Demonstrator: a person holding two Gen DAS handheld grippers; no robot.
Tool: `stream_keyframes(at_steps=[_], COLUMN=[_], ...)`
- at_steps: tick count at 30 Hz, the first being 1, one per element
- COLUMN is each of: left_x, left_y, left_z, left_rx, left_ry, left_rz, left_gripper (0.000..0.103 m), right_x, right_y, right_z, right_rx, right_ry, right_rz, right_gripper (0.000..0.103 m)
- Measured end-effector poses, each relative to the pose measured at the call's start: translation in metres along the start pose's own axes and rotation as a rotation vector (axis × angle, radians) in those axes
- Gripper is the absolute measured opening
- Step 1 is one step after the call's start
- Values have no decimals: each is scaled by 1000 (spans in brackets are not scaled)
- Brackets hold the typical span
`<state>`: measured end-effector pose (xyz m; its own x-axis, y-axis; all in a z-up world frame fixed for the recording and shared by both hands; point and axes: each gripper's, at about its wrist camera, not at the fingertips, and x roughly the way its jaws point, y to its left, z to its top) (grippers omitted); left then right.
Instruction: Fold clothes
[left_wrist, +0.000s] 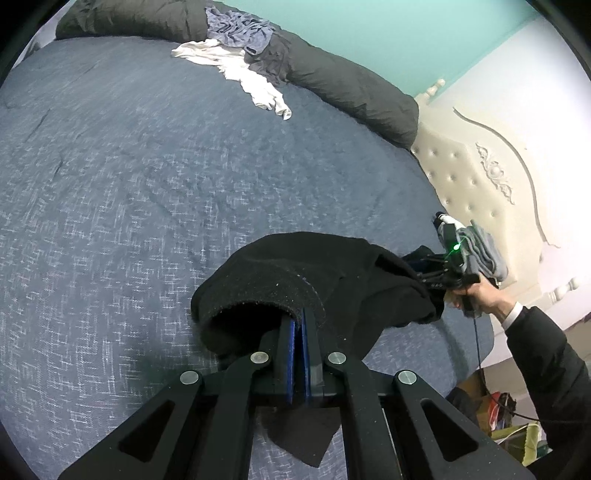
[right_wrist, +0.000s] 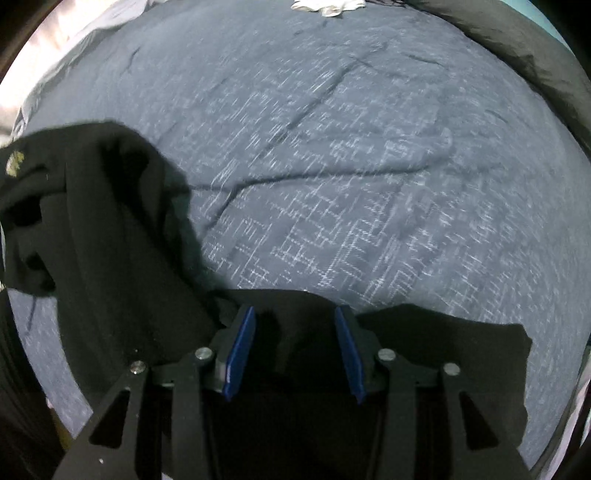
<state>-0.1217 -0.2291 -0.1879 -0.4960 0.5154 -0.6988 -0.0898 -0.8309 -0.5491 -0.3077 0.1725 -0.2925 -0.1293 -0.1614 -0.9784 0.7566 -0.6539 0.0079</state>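
I am holding the soft black knit garment (left_wrist: 317, 280) up over the wide blue-grey woven bedspread (left_wrist: 155, 177), and what matters is how it is spanning the 2 tools. My left hand-held gripper (left_wrist: 298, 325) is pinching a thick hemmed edge: its 2 blue pads are pressed nearly together with the cloth curling over their tips. From there the garment is running rightward and slightly away toward my right hand-held gripper (left_wrist: 448, 254), so its long axis is lying roughly across me, from one hand to the other.

In the right wrist view the right gripper (right_wrist: 295, 321) is standing with its blue pads well apart, and black cloth is draping across and behind them, the bulk hanging off to the left. I am judging that this side is not clamped; whether cloth is merely resting between the pads I cannot tell.

The left gripper is nearer the gathered edge. Any laying-down is depending on the right end being secured, or the cloth will sag toward the left.

A crumpled white garment (left_wrist: 236, 70) and a rumpled blue-grey garment (left_wrist: 240, 31) are lying far across the bed by the dark bolster (left_wrist: 351, 88).
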Motion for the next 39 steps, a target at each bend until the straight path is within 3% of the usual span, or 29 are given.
stream_keyframes(at_steps=[3,5,9,12,16,28,33,39], left_x=[-1,-2,-3,-5,-9,-51,-75,-100], left_y=[0,0,1,0,-2,-24,-33,-36], left_z=[0,-1,-1,-1,0,30,56,106], left_rx=[2,3,3,-3,1,11,20,17], left_ry=[0,-1,-3,-13,-20,-134,-204,-280], left_rz=[1,1,2,-2,0,-3,-6,-10], left_gripper=[3,3,3,3,3,3,3,3], right_x=[1,2,3,-2,-23,-148,-197,-234], right_y=[4,7,12,14,11,-36,-51,-75], right_z=[-8,-14,-25,-31,-40,-42,-38,-30], right_rx=[-26,-43,-77,-88,-66,85,141,234], right_ry=[5,8,14,-5,-91,-432,-563,-654], right_rz=[7,11,21,16,-10,-124,-180,-221], right_gripper=[46,40,12,6,5,4,4,4])
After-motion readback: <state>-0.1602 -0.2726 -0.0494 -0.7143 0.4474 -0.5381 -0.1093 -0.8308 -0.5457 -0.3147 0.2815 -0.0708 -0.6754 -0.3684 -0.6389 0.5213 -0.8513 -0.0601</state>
